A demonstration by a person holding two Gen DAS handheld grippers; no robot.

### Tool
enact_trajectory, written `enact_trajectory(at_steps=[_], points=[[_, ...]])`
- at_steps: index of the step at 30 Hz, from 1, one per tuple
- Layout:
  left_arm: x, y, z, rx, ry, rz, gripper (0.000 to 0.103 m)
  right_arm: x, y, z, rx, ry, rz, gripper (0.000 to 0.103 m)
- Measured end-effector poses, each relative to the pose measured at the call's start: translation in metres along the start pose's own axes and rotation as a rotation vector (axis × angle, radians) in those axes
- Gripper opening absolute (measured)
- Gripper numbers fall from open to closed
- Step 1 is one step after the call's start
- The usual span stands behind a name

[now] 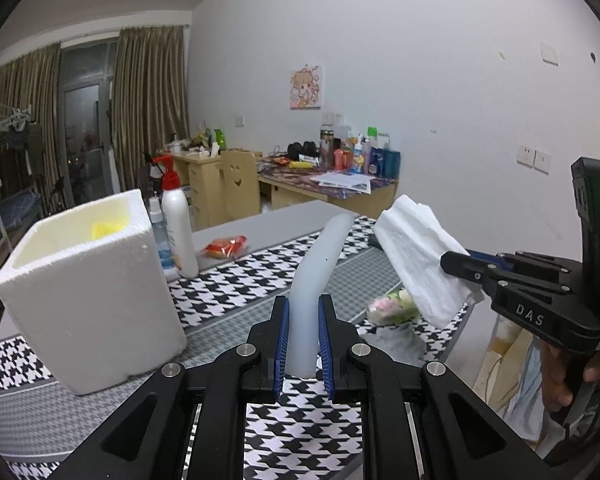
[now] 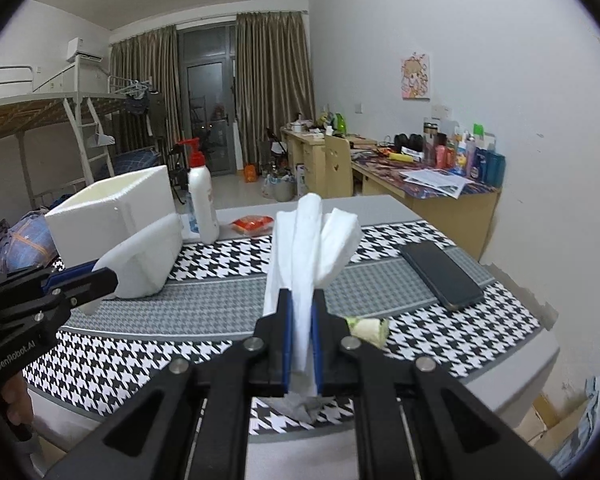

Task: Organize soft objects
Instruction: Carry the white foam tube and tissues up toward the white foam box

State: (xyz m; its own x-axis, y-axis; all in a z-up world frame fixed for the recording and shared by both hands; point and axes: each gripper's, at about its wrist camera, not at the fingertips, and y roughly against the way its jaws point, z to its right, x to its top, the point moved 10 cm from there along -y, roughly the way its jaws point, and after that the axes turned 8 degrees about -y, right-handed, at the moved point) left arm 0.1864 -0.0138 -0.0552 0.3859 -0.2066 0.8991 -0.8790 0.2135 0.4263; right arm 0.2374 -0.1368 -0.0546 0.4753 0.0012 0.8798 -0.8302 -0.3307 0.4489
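My left gripper (image 1: 303, 336) is shut on a pale, curved soft foam piece (image 1: 320, 264) and holds it above the houndstooth table cloth (image 1: 236, 292). The same piece shows in the right wrist view (image 2: 148, 260), in front of the white foam box. My right gripper (image 2: 301, 340) is shut on a folded white towel (image 2: 312, 236), held upright over the table; it also shows in the left wrist view (image 1: 416, 256). A white styrofoam box (image 1: 92, 288) with something yellow inside stands at the left. A gray sock (image 1: 396, 340) and a pastel soft item (image 1: 392, 306) lie on the cloth.
A white pump bottle (image 1: 178, 228) and a small clear bottle (image 1: 159, 236) stand behind the box. A red snack packet (image 1: 226, 247) lies beyond. A black phone (image 2: 442, 274) lies at the right of the cloth. A wooden desk (image 2: 420, 192) stands behind.
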Motion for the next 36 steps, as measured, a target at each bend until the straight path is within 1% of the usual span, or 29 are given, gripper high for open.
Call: enact_trajectory(at_steps=[3,15,24,28,33,36], points=[[0.004,0.002,-0.005,0.022,-0.009,0.009,0.016,0.005,-0.002,-0.006,0.011,0.007,0.006,0.012],[0.016,0.004,-0.026,0.080,0.005,0.019,0.016,0.021,-0.013,-0.032,0.074,0.038,0.020,0.012],[0.022,0.000,-0.042,0.094,0.024,0.021,0.016,0.030,-0.018,-0.047,0.098,0.061,0.029,0.012],[0.023,0.000,-0.047,0.113,0.028,0.017,0.016,0.032,-0.020,-0.053,0.114,0.067,0.029,0.012],[0.032,0.002,-0.050,0.124,0.019,0.029,0.016,0.038,-0.021,-0.058,0.127,0.072,0.036,0.012],[0.037,0.003,-0.054,0.118,0.030,0.035,0.016,0.042,-0.020,-0.063,0.136,0.077,0.044,0.012]])
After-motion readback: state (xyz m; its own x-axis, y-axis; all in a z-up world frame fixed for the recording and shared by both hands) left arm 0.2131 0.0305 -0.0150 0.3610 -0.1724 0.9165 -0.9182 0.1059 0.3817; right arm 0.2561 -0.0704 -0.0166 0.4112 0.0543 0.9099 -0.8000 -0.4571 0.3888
